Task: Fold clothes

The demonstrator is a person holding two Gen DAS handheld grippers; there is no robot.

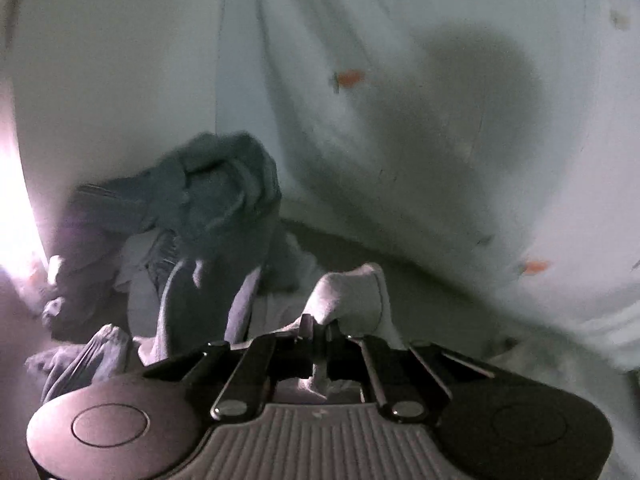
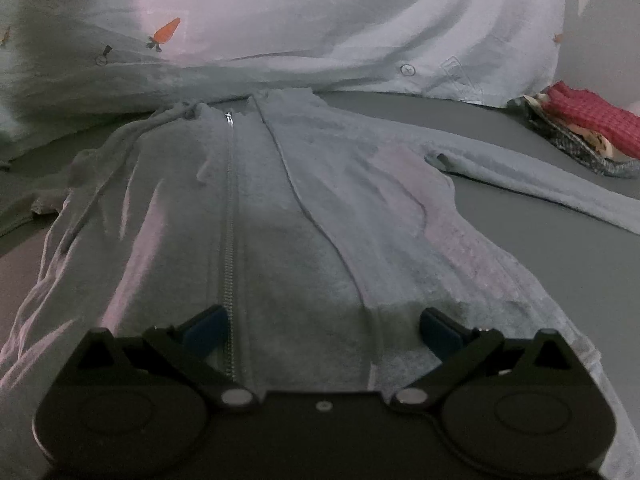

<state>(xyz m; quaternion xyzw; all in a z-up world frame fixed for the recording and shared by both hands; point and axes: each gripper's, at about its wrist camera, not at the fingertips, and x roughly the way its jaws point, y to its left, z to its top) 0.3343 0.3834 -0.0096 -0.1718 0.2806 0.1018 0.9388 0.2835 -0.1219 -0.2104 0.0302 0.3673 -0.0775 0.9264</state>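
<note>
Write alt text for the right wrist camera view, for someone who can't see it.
The right hand-held gripper hovers, jaws wide open, over a grey zip-up garment spread flat on a grey table, one sleeve stretched right. A pale cloth with orange carrot prints lies behind it, and a small pile of folded clothes topped in red sits far right.

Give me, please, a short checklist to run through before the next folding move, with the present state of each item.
1. Left gripper shut on pale cloth: ok.
2. Which garment that cloth belongs to: cannot tell.
3. Right gripper open above the grey zip jacket: ok.
4. Jacket flat, zipper straight: ok, though wrinkled on one side.
5. Sleeve tucked in: not ok, it lies stretched out on the table.
6. Red cloth pile apart from the jacket: ok.
</note>
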